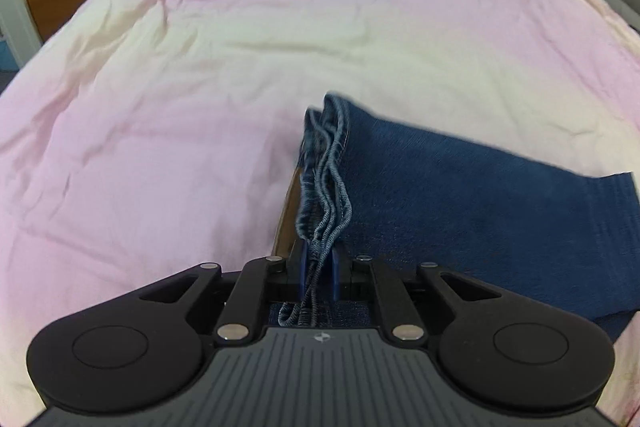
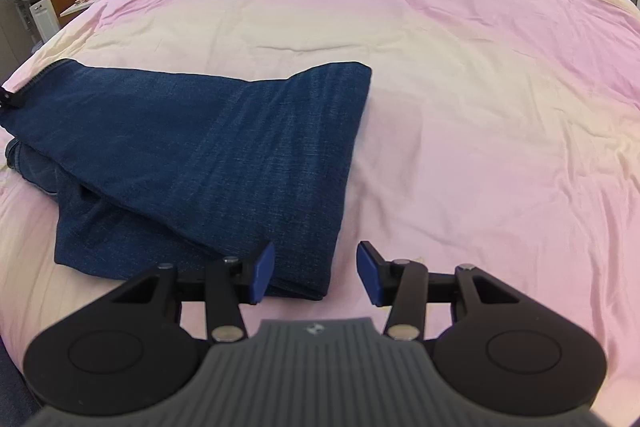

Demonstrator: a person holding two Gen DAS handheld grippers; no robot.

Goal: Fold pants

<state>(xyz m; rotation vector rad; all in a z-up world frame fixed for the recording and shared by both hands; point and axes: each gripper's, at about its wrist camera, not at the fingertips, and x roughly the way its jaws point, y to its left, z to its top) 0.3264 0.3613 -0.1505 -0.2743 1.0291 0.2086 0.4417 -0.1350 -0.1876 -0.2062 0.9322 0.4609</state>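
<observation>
While tilted steeply down, the left gripper (image 1: 318, 267) clamps the jeans' (image 1: 460, 195) stacked hems. The right gripper (image 2: 316, 277) angles down too, fingers (image 2: 262, 277) parted and empty beside the fold, over the bed (image 2: 480, 87).

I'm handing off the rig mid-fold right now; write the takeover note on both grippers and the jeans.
Left gripper: shut on the stacked hem edges of the dark blue denim jeans.
Right gripper: open, holding nothing, straddling the jeans' near corner.
Jeans lie on the pink bedspread, already folded over into layers; bunched and uneven at the far left in the right wrist view.
Left: grip the right side, complete the next fold, smooth the bunched part.
</observation>
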